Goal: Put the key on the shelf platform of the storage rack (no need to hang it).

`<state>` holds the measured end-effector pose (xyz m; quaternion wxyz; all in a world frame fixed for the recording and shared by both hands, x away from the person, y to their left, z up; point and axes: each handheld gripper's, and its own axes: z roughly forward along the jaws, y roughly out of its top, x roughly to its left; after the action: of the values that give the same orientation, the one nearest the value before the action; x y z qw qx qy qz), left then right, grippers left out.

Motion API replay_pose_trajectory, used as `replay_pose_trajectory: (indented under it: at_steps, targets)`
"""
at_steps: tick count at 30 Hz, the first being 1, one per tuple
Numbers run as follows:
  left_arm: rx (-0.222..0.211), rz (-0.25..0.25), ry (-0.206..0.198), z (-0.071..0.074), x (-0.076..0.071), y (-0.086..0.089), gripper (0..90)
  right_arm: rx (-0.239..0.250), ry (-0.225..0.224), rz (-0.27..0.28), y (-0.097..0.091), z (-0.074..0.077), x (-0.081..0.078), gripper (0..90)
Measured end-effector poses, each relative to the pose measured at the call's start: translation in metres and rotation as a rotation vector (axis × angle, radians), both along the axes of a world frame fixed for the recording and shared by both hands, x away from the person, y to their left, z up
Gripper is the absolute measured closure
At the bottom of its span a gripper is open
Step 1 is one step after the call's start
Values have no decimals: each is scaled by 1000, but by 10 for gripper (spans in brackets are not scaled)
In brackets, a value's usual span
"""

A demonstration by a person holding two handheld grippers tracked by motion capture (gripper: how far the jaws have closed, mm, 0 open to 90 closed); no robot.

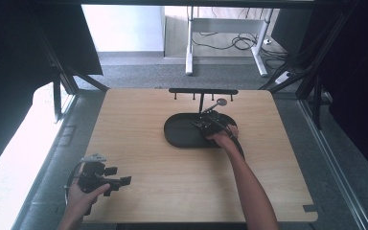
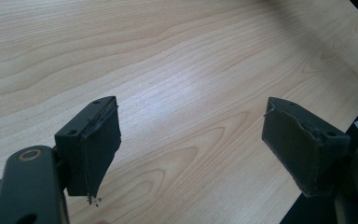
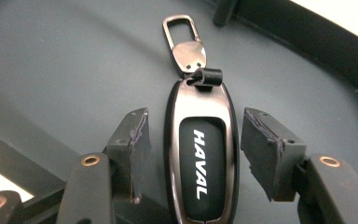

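Two black two-jaw grippers are in use over a pale wooden table [image 1: 172,191]. Nearest, at the lower left of the high view, the left gripper [image 1: 117,181] is held in the person's left hand [image 1: 84,199] just over the table's near left edge. In the left gripper view its jaws stand wide apart with bare wood grain between them, and its worn dark pads [image 2: 98,149] hold nothing.

Farther in, right of centre in the high view, the person's right forearm reaches from the bottom edge up to the right gripper [image 1: 210,120], which sits over a shallow black oval tray [image 1: 177,132]. In the right gripper view the jaws are partly open on either side of a glossy dark metal key fob case marked HAVAL [image 3: 201,163]. It lies flat on the tray floor, with a narrow gap showing between each pad and its sides, so it is straddled and not pinched. A metal clip [image 3: 185,42] extends from the fob's far end toward the top of the frame, and the tray's raised rim [image 3: 307,32] curves across the upper right.

Beyond the tray, a black T-shaped rack with small hanging pegs [image 1: 202,92] stands at the table's far edge, with a round metal tag [image 1: 221,102] just below its bar.
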<state>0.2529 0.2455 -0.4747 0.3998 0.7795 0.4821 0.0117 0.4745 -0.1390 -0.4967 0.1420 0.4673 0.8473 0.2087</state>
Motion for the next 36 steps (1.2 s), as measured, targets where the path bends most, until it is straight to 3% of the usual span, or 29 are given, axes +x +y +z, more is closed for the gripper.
replay_pose_trajectory:
  at_steps: [11,21,28,36]
  targets:
    - [1,1,0,0,0,-1,197,37,-56,48,-3,29,-21,409]
    - [4,-4,-2,1,-1,-3,197,87,-123,151,-6,55,-58,446]
    - [5,-6,-2,1,-1,-4,196,114,-130,195,-11,55,-84,437]
    - [6,-6,0,0,-1,-5,197,155,-119,230,-23,41,-118,434]
